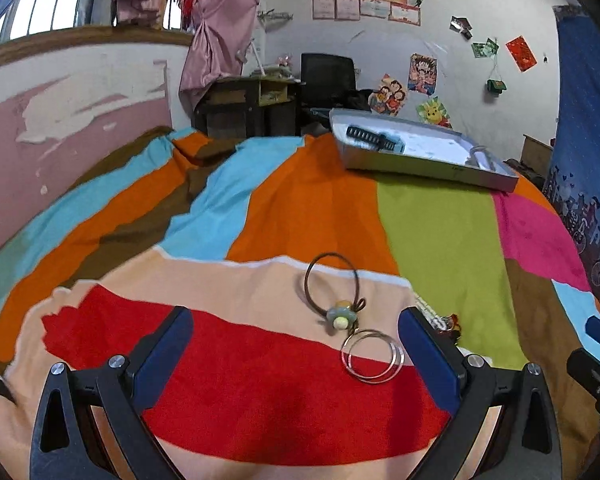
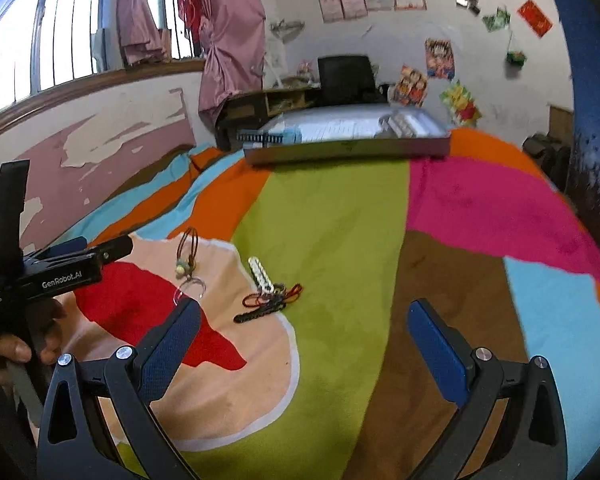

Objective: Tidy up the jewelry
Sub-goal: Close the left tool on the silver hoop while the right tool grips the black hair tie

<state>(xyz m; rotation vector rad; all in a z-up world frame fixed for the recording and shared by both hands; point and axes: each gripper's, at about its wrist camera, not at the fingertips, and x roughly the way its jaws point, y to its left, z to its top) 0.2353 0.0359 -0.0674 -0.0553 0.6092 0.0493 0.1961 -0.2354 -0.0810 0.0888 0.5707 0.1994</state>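
On a bed under a multicoloured cover [image 1: 440,232], a brown cord bracelet with a pale bead charm [image 1: 336,292] lies next to two silver rings [image 1: 374,356]. My left gripper [image 1: 296,344] stands open just short of them, nothing between its fingers. In the right wrist view the same cord bracelet [image 2: 188,256] and silver rings [image 2: 192,288] lie left of a white bead bracelet [image 2: 260,274], a red and brown cord knot [image 2: 278,298] and a dark strap [image 2: 256,314]. My right gripper [image 2: 304,332] is open and empty. A grey jewelry box [image 1: 420,148] holding a dark watch [image 1: 370,138] sits far back.
A hand [image 2: 16,344] holds the left gripper's black body [image 2: 56,276] at the left of the right wrist view. Behind the bed stand a dark desk [image 1: 248,104] and black chair [image 1: 328,76]. A pink peeling wall [image 1: 60,120] runs along the left, a blue curtain [image 1: 588,128] on the right.
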